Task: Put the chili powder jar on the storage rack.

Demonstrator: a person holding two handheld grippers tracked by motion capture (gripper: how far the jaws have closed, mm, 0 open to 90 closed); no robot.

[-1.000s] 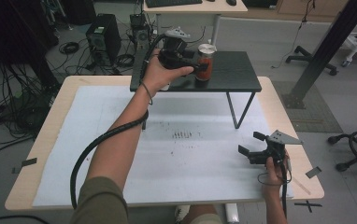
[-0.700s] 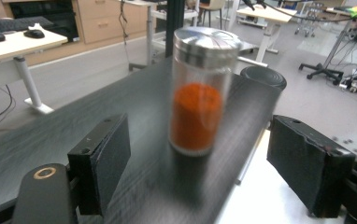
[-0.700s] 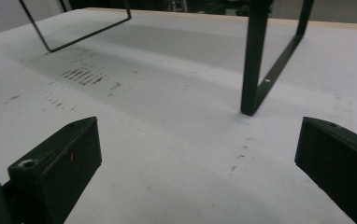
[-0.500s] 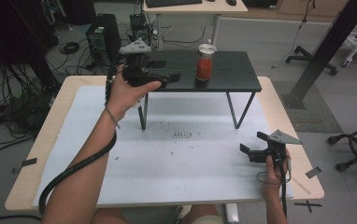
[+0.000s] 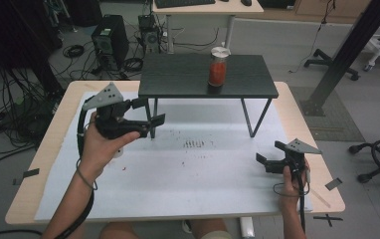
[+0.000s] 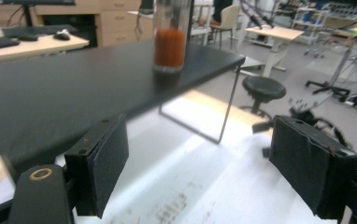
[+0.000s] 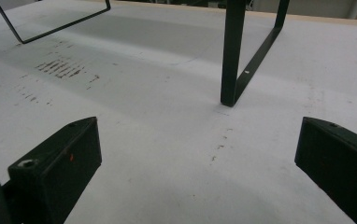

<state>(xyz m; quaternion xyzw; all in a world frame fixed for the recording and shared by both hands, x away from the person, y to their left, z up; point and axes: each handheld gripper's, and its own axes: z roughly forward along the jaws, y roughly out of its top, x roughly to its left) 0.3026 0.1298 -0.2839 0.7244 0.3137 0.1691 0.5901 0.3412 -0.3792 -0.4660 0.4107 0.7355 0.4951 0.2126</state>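
With the jar of red sauce [image 5: 218, 67] set on the black shelf [image 5: 178, 79], the left gripper [image 5: 150, 112] (jaws just widened, empty) clears off while the right gripper [image 5: 263, 163] waits, wide open, over the table [image 5: 44, 164].

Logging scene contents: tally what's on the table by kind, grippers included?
Jar with red contents: 1
Black raised shelf: 1
White sheet on the table: 1
Grippers: 2, left gripper and right gripper, both open and empty
Total: 5

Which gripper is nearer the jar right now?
Left. The left gripper is off the shelf's front-left corner, jaws open and empty; the jar stands on the shelf. The right gripper sits low at the table's near right.
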